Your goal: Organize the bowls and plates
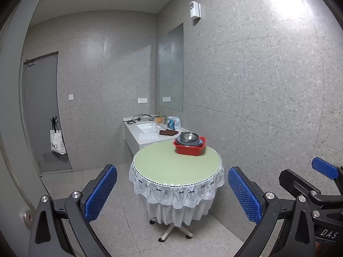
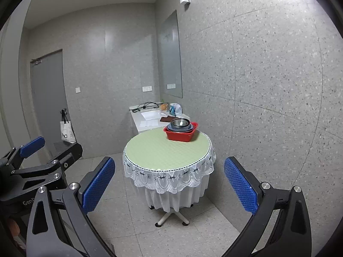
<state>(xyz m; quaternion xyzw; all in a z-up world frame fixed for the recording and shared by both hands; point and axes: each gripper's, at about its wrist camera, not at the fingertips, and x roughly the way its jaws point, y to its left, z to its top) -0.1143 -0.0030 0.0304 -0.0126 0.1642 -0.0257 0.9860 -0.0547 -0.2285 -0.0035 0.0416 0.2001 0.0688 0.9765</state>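
Note:
A red plastic basin (image 1: 189,148) stands at the far right of a round table with a green top (image 1: 171,167). In it are stacked blue-grey plates or bowls (image 1: 189,143) with a steel bowl (image 1: 188,136) on top. The same basin (image 2: 181,133) and steel bowl (image 2: 179,122) show in the right wrist view on the table (image 2: 163,150). My left gripper (image 1: 172,191) is open and empty, well short of the table. My right gripper (image 2: 169,187) is open and empty, beside the left one, also far from the table.
A white lace cloth (image 1: 178,190) hangs round the table, which stands on a wheeled base (image 1: 171,231). Behind it a white sink counter (image 1: 148,132) holds cables, a brown cloth and a bag. A grey door (image 1: 42,111) with a hanging tote bag is left. The wall is close on the right.

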